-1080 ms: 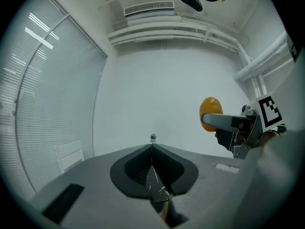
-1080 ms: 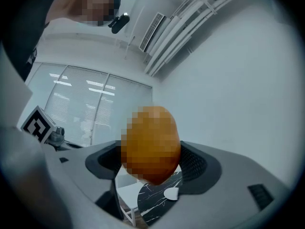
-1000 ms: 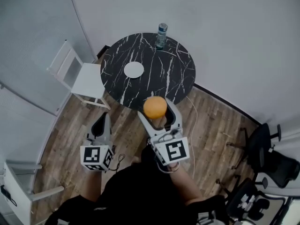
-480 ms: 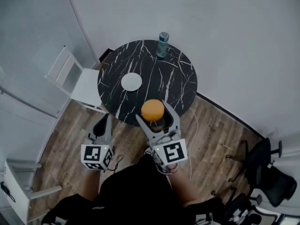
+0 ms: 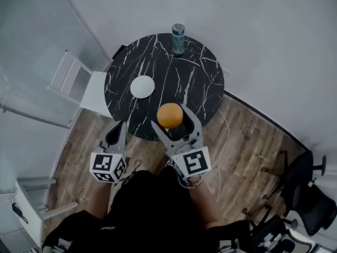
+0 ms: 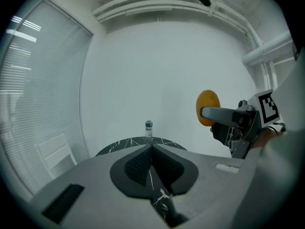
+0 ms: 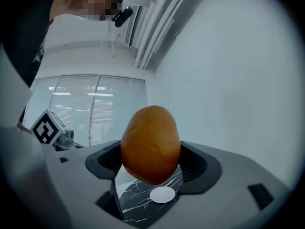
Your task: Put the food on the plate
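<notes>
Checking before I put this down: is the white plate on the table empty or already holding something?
Empty. The white plate lies bare on the marble table; the potato sits clamped in the right gripper.

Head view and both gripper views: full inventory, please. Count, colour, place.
potato: 1, orange-brown, between the right gripper's jaws, above the table's near edge
plate: 1, white, on the table's left part, empty
bottle: 1, clear with a dark cap, upright at the table's far edge
table: 1, round, black marble with white veins
chair: 1, white, left of the table
office chairs: black, lower right; count unclear
floor: brown wood
left gripper: jaws shut, empty, near the table's near edge
right gripper: jaws shut on the potato
</notes>
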Motion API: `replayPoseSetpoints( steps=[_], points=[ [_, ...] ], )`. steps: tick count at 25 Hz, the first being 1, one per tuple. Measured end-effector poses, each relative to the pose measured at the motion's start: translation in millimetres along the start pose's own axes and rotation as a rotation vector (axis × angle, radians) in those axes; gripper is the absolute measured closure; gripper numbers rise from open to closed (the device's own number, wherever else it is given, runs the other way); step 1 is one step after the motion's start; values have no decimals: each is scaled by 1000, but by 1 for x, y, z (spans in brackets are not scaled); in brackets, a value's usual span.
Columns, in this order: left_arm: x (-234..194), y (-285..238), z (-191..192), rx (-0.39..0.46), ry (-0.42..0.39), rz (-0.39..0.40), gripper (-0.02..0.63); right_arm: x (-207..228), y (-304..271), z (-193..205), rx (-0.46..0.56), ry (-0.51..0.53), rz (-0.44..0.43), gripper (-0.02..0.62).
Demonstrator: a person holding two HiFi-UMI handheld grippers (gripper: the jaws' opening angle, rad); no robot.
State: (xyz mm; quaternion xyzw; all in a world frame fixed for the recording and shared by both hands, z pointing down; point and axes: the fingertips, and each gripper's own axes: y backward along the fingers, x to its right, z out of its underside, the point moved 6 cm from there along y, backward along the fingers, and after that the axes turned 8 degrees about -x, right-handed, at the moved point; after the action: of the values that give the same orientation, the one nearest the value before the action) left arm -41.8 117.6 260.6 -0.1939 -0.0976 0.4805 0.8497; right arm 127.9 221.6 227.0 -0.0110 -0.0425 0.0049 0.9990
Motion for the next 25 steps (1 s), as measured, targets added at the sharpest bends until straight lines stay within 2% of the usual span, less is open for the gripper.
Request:
replayPoseSetpoints(
  steps=[3, 6, 11, 16, 20, 25],
  points=[
    [0, -18, 8, -37, 38, 11, 606, 10, -2, 8, -34, -1, -5, 255],
    [-4, -29, 9, -43, 43, -6, 606, 15, -15, 13, -82, 15, -27, 255],
    [-15, -47, 8, -27, 52, -14, 606, 19, -43, 8, -94, 123, -54, 255],
    [-37, -64, 7, -15, 77, -31, 606, 26, -69, 5, -110, 167, -74, 255],
    [-56, -79, 5, -9, 112, -46, 606, 32, -99, 4, -174, 233, -118, 255],
    [-86, -103, 10, -29, 139, -60, 606, 40, -145, 13, -231, 247, -143, 255]
  ],
)
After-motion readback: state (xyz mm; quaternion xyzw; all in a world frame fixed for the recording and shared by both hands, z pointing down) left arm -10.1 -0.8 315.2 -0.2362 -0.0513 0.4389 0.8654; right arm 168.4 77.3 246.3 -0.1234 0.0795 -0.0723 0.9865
